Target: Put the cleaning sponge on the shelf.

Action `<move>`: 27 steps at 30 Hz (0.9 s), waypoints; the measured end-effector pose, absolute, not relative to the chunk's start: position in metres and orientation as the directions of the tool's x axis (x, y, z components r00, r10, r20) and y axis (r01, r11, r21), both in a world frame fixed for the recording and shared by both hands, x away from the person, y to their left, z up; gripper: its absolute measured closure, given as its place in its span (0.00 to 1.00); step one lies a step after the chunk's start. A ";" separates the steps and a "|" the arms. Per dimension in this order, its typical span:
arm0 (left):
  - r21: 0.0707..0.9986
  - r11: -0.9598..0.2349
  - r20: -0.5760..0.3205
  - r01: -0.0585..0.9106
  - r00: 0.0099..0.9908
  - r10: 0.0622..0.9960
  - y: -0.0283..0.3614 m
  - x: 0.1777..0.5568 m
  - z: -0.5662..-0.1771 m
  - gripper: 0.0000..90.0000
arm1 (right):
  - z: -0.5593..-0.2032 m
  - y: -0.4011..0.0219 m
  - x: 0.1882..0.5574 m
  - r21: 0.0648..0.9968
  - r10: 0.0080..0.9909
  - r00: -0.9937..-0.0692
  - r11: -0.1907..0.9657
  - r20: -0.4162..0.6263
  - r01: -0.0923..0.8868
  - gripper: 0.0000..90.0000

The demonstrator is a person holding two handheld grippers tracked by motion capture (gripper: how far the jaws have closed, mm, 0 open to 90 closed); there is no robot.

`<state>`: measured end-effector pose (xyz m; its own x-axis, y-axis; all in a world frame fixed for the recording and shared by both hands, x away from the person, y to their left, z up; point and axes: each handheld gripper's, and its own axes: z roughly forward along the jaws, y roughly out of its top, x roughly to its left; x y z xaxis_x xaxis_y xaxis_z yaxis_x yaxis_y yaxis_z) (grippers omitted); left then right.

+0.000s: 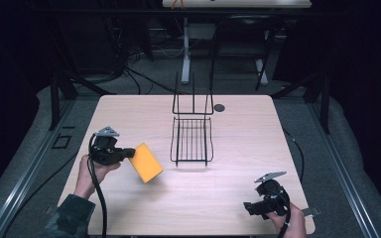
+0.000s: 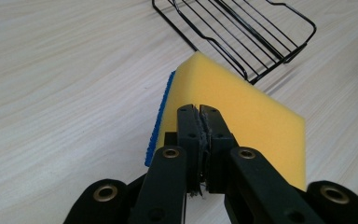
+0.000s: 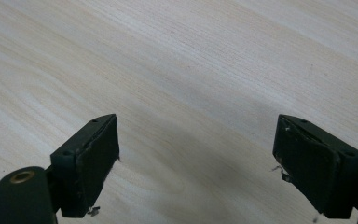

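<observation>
- The left gripper (image 1: 129, 153) is pinching a yellow sponge (image 1: 147, 162) by one end, jaws pressed almost together on it, and is holding it tilted just above the table (image 1: 238, 124), toward the table's left edge and a little short of its middle.
- The sponge is showing a thin blue scouring layer (image 2: 158, 122) along one face (seen in the left gripper view), so one side is probably rougher and firmer than the foam.
- It is likely handling as light and soft: the foam is squashing where the jaws bite, so a deeper hold across the short end should stop it from flopping or twisting.
- A black wire rack (image 1: 192, 141) is standing at the table's middle, just beside the sponge's far corner.
- The right gripper (image 1: 256, 208) is resting near the table's near right corner, jaws spread wide over bare wood.
</observation>
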<state>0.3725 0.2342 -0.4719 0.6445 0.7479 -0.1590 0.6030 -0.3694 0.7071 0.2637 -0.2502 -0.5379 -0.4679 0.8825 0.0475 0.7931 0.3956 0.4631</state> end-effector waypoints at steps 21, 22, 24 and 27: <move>0.732 -0.353 -0.178 0.582 0.664 0.726 0.218 0.377 -0.456 0.98 | -0.537 -0.250 0.263 0.459 0.881 -0.470 0.398 0.050 0.794 0.16; 0.735 -0.358 -0.173 0.576 0.669 0.723 0.218 0.378 -0.455 0.98 | -0.537 -0.250 0.263 0.460 0.881 -0.470 0.400 0.045 0.793 0.16; 0.737 -0.360 -0.170 0.573 0.672 0.721 0.216 0.378 -0.453 0.98 | -0.537 -0.250 0.263 0.460 0.881 -0.471 0.400 0.045 0.793 0.16; 0.739 -0.363 -0.168 0.568 0.676 0.717 0.214 0.379 -0.450 0.98 | -0.537 -0.250 0.263 0.459 0.881 -0.470 0.399 0.045 0.793 0.16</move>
